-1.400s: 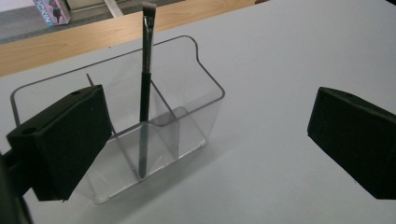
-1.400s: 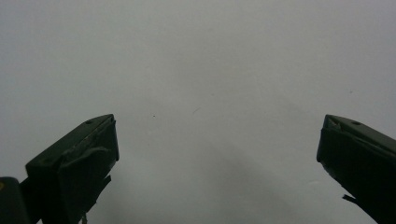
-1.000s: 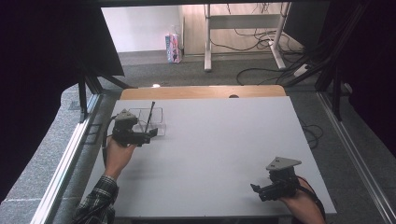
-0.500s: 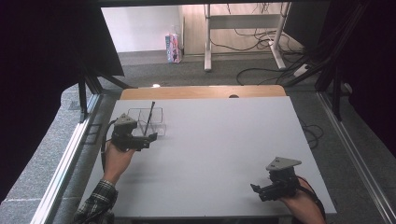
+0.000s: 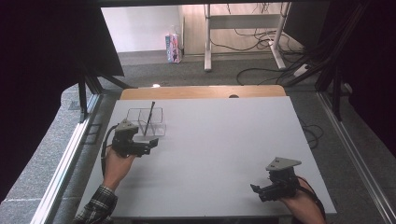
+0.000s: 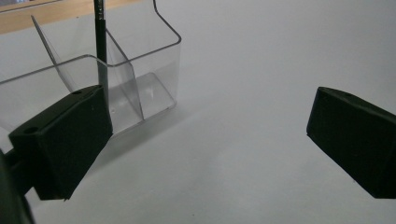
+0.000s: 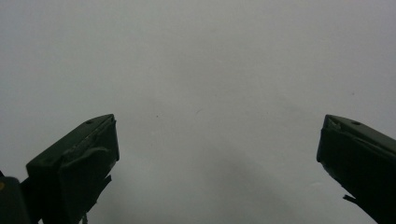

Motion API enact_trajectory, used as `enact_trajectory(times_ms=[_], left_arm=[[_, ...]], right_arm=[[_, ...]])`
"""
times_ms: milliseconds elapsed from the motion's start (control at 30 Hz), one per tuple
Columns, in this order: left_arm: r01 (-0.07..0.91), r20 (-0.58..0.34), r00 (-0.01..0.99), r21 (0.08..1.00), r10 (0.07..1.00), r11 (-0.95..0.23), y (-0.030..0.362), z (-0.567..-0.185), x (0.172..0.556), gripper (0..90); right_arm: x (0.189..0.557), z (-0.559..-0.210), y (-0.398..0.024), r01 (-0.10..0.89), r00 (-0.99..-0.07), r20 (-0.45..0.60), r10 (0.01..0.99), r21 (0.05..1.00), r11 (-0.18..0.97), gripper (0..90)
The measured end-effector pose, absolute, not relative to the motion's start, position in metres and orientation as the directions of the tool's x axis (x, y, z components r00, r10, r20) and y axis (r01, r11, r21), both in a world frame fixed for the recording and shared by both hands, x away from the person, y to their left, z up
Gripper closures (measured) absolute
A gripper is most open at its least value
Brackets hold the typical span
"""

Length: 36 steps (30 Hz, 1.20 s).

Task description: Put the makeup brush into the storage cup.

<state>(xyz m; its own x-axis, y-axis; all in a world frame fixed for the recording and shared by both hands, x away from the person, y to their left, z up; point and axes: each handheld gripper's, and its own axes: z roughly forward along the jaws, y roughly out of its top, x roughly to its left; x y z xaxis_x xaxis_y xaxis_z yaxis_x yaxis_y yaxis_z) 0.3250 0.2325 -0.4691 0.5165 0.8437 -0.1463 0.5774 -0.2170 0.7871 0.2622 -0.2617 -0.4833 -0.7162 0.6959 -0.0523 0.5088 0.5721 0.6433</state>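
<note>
A lab or test space set up for recording: the white table [image 5: 224, 154] stands inside a metal frame [image 5: 350, 140] hung with black curtains [image 5: 42, 70]. Beyond it lie grey carpet [image 5: 243, 74], loose cables [image 5: 261, 74] and a desk's legs [image 5: 208, 42].

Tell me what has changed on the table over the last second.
The left tool has drawn back a little toward the person, away from the clear holder; its jaws stand open and empty. The black pen stays leaning in the holder, which has not shifted. The right tool rests open at the near right of the white table, unmoved.
</note>
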Motion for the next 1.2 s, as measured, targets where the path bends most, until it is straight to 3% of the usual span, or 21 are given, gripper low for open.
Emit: enact_trajectory(times_ms=[1200], left_arm=[[0.576, -0.137, 0.555, 0.774, 0.82, -0.261, 0.225, -0.479, 0.287, 0.7]], right_arm=[[0.264, -0.483, -0.266, 0.538, -0.687, -0.036, 0.726, 0.646, 0.542, 0.0]])
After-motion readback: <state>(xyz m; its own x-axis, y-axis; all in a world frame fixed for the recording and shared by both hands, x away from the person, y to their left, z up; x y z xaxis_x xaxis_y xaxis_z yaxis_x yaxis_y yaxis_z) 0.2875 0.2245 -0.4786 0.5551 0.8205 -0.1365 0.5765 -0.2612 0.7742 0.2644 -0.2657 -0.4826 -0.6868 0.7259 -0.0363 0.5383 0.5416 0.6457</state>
